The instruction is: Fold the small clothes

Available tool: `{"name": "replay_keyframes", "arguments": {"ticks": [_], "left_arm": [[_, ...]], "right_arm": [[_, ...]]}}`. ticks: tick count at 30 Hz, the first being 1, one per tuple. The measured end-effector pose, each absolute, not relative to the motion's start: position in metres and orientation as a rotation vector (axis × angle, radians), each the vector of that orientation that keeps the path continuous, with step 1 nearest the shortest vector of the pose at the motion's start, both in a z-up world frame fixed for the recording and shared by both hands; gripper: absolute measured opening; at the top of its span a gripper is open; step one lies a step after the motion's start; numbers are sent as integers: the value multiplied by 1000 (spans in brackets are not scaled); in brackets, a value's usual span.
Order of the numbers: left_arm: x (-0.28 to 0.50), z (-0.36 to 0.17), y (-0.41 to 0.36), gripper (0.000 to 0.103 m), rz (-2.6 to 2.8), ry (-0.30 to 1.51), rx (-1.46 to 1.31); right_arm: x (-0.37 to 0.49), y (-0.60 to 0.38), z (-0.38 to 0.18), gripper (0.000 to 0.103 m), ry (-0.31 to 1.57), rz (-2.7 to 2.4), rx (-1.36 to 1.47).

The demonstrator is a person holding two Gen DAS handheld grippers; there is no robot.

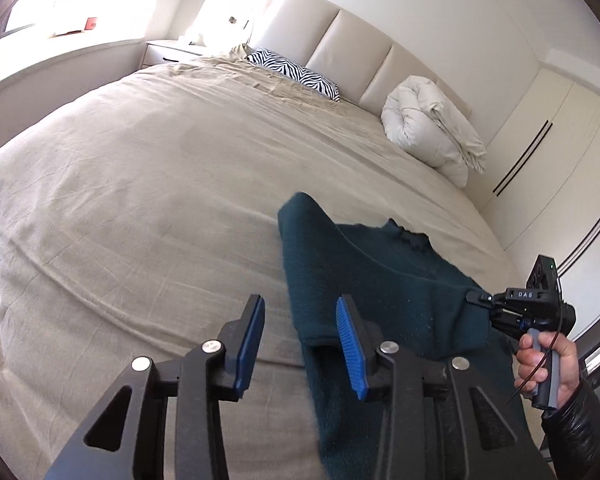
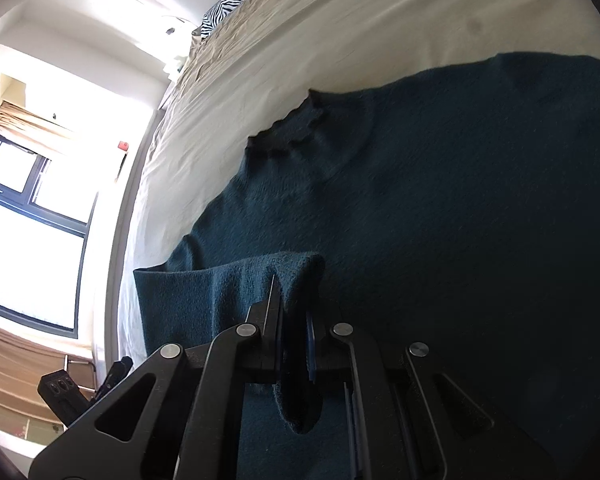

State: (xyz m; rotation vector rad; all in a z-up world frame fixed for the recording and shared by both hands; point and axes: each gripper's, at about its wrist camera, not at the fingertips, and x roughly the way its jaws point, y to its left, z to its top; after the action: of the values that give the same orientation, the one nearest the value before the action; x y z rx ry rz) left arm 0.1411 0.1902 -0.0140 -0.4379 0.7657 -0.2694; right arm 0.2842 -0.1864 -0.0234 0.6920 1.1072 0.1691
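A dark teal sweater point(image 1: 364, 280) lay on the near right part of a bed point(image 1: 140, 184) covered in a beige sheet, its ruffled collar point(image 2: 288, 136) toward the headboard point(image 1: 352, 44). The left hand-held gripper point(image 1: 300, 344) stood partly open over the sweater's left edge; its blue pads point(image 1: 350, 344) gripped nothing, the right one over the knit and the left one over bare sheet. The right hand-held gripper point(image 2: 294, 320) was clamped tight on a raised fold of the sweater's edge, a tuft of knit pinched between its fingers and hanging below them. In the left wrist view that gripper appeared at the sweater's right side, held by a hand point(image 1: 544, 368) in a black sleeve point(image 1: 580, 428). Farther up the bed sat a zebra-striped pillow point(image 1: 296, 74) and a rolled white duvet point(image 1: 432, 128), both well apart from the sweater. A nightstand point(image 1: 172, 52) stood beside the headboard, a wardrobe point(image 1: 548, 152) lined the right wall, and a bright window point(image 2: 36, 208) lay beyond the bed's far side. Nothing lay on the sheet between the sweater and the pillows.
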Motion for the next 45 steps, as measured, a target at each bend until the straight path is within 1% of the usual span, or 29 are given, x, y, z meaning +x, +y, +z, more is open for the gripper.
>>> {"name": "replay_keyframes", "arguments": {"ticks": [5, 6, 8, 9, 11, 12, 14, 18, 28, 32, 34, 35, 38, 45], "left_arm": [[155, -7, 192, 31, -318, 751, -504], [160, -6, 191, 29, -333, 752, -514], [166, -5, 183, 29, -359, 758, -526], [171, -6, 178, 29, -378, 763, -532], [178, -8, 168, 29, -417, 772, -546], [185, -9, 162, 29, -429, 776, -550], [193, -12, 158, 29, -446, 784, -565], [209, -23, 155, 29, -467, 815, -609], [252, -48, 151, 29, -532, 891, -672], [273, -69, 142, 29, -515, 984, -632], [275, -80, 142, 17, -508, 996, -620], [275, -83, 144, 15, -510, 993, -629], [269, -85, 150, 14, -517, 981, -667], [234, -75, 141, 14, -525, 994, -588]], "right_arm": [[303, -238, 3, 7, 1089, 108, 645], [294, -245, -11, 7, 1087, 102, 639], [292, -259, -11, 7, 1089, 74, 626], [292, -255, -23, 7, 1088, 64, 620], [292, -275, -16, 7, 1095, 40, 619], [285, -285, -30, 7, 1096, 35, 616], [266, -271, -46, 7, 1101, 28, 609], [258, -275, -54, 7, 1114, 19, 606], [277, -249, -94, 7, 1101, 38, 691], [274, -248, -94, 8, 1084, 53, 724], [272, -248, -95, 8, 1078, 57, 733], [272, -248, -95, 8, 1076, 58, 731], [271, -247, -97, 8, 1078, 55, 732], [266, -244, -94, 8, 1069, 49, 746]]}}
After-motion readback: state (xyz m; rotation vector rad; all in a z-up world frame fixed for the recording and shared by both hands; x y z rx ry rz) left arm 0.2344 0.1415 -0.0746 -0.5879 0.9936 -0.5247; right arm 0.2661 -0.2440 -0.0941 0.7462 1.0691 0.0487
